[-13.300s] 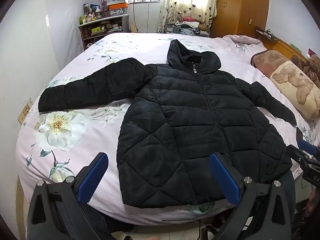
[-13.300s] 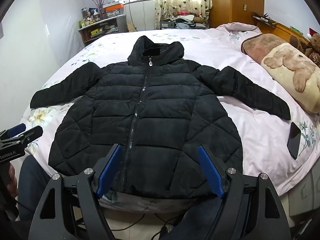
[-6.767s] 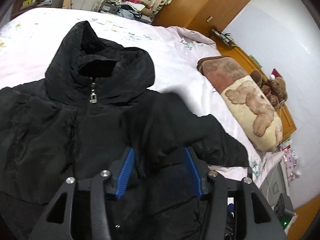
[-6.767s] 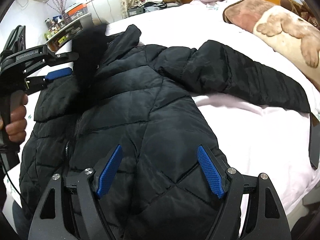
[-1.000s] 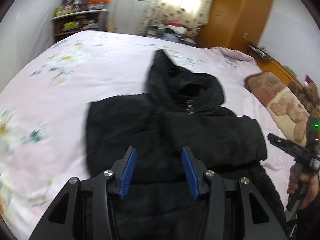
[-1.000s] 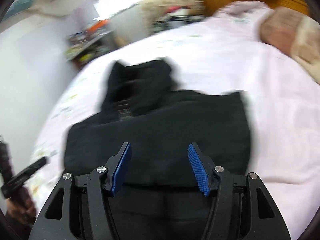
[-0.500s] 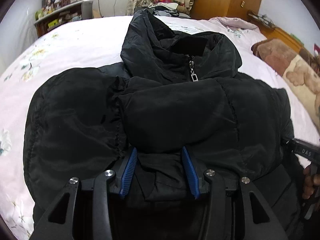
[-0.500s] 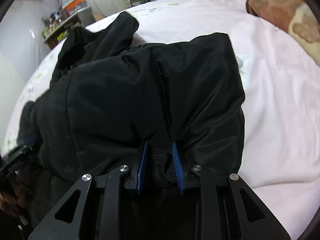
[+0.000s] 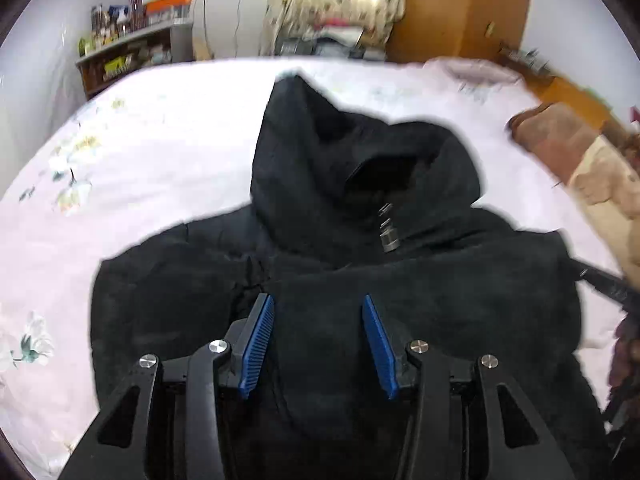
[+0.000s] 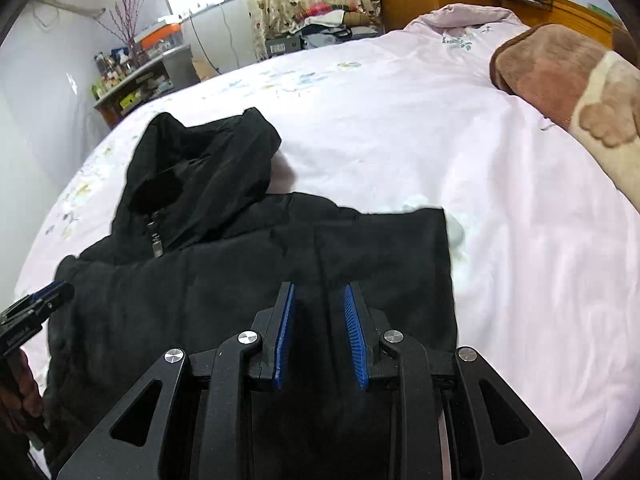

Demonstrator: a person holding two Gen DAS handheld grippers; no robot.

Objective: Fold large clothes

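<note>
Lying on the pink floral bed [image 10: 400,128], the black jacket [image 9: 360,280] is sitting toward the near left of it in the right wrist view, sleeves folded in over the chest, hood [image 10: 200,168] pointing toward the far shelf [image 10: 132,88] and zip pull [image 9: 390,236] showing below the collar. Writing is hardly showing: white lettering is running along the side of the left gripper [image 10: 34,308] at the left edge of the right wrist view, too blurred to read. Both tools are pointing steeply down at the jacket. The left gripper's blue pads [image 9: 256,344] are standing partly apart with a thick fold of jacket filling the gap between them, pressing on it. The right gripper [image 10: 320,332] is pinching a narrower ridge of fabric near the jacket's right side, its jaws having just been closing, cloth sitting between the pads. A hand [image 10: 18,392] is gripping the left tool's handle at the lower left. A brown blanket [image 10: 560,72] is lying at the far right of the bed.
</note>
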